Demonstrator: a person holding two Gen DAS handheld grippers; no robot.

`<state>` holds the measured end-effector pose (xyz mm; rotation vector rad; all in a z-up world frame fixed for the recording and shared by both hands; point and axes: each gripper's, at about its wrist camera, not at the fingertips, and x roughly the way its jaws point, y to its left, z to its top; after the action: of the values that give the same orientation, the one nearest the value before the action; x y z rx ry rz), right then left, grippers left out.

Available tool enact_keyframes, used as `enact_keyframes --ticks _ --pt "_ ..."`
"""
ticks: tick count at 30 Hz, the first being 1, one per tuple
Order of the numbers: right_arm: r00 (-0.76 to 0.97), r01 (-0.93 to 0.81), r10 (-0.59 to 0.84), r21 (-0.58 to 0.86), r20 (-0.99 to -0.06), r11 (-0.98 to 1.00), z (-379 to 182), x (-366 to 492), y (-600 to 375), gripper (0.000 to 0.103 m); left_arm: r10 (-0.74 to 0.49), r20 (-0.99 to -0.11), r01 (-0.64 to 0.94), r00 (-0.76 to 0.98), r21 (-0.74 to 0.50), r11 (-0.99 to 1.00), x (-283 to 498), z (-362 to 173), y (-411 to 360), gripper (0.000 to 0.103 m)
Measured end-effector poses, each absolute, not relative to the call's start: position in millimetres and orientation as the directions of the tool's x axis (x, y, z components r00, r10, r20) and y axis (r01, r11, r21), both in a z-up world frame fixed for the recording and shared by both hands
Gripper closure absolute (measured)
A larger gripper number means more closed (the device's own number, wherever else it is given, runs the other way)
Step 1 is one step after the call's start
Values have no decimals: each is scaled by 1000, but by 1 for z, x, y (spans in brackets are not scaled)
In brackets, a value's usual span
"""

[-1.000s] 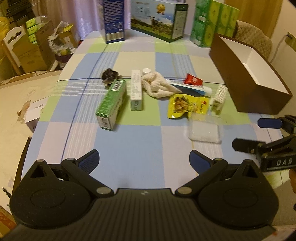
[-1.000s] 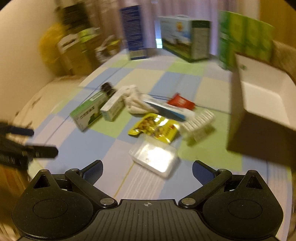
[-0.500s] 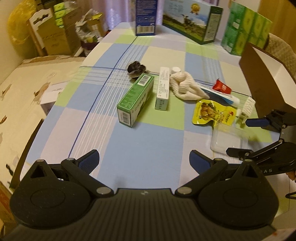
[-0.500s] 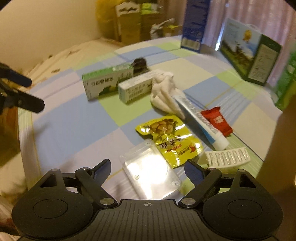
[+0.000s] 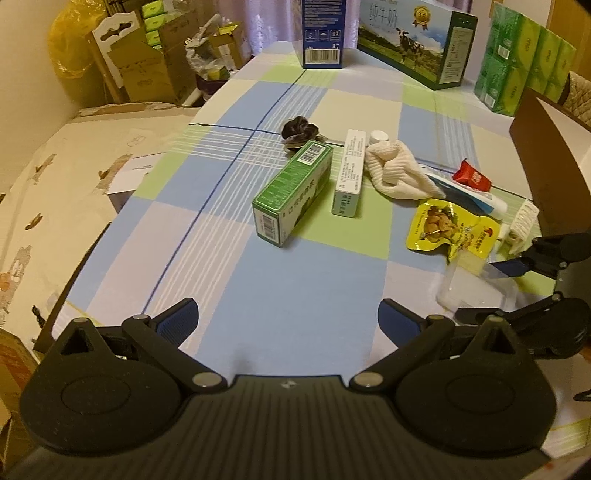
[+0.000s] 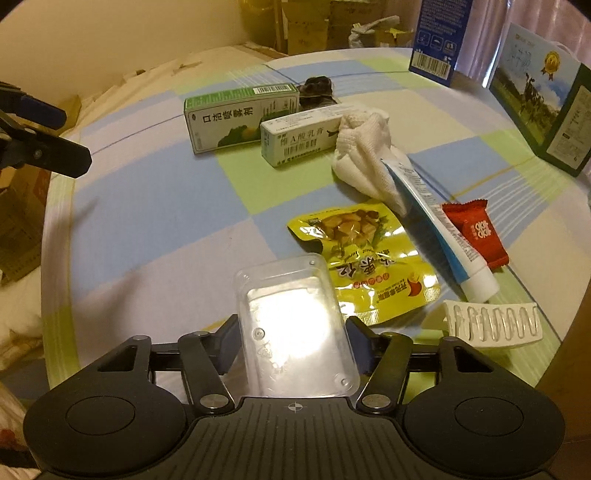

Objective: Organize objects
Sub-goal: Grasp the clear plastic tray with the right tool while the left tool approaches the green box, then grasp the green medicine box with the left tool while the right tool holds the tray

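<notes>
My right gripper (image 6: 293,339) is shut on a clear plastic case (image 6: 291,332) lying near the table's front edge; its fingers press both long sides. Beyond the case lie a yellow snack pouch (image 6: 369,258), a toothpaste tube (image 6: 432,218), a red packet (image 6: 474,230) and a white ribbed piece (image 6: 491,323). Farther back are a green box (image 5: 293,192), a white box (image 5: 349,173), a white cloth (image 5: 395,173) and a dark scrunchie (image 5: 299,129). My left gripper (image 5: 288,317) hangs open over bare tablecloth, nothing between its fingers. An open brown box (image 5: 546,162) stands at the right.
A blue carton (image 5: 323,33), a milk box (image 5: 413,40) and green tissue packs (image 5: 524,62) line the far table edge. Cardboard boxes (image 5: 147,62) are stacked on the floor to the left. Bare checked tablecloth (image 5: 295,280) lies in front of the green box.
My right gripper moved forward over the clear case and went from open to shut on it. The left gripper stayed open and shifted slightly.
</notes>
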<state>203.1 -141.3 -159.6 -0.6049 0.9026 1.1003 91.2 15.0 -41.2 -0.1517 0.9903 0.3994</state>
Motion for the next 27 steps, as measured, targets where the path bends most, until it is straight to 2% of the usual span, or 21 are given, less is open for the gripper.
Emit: enact_keyframes --ticks 8,13,18,19,20,24,27 --pt "187 -813 516 163 -836 559 -138 212 -168 47 252 -825 -334 506 83 939 109 -42 32 4" --pt "257 -689 509 213 -821 692 -118 209 -188 47 180 -819 -192 545 87 978 140 -46 46 12" --pt "346 -484 470 275 -812 831 -106 205 -214 47 112 -820 -46 561 105 993 179 -52 61 17" --pt "363 -438 454 280 -814 854 -106 203 -218 47 105 -825 -23 555 111 994 186 -54 64 21" --pt "379 -395 436 283 -816 874 -105 201 -222 47 90 -828 7 554 113 994 193 -57 66 30" --pt "442 -257 383 295 -811 920 -100 191 -241 47 41 -844 104 535 115 988 214 -68 72 34" --pt "483 -173 339 291 -807 941 -97 180 -247 47 12 -859 162 512 111 981 224 -79 75 43"
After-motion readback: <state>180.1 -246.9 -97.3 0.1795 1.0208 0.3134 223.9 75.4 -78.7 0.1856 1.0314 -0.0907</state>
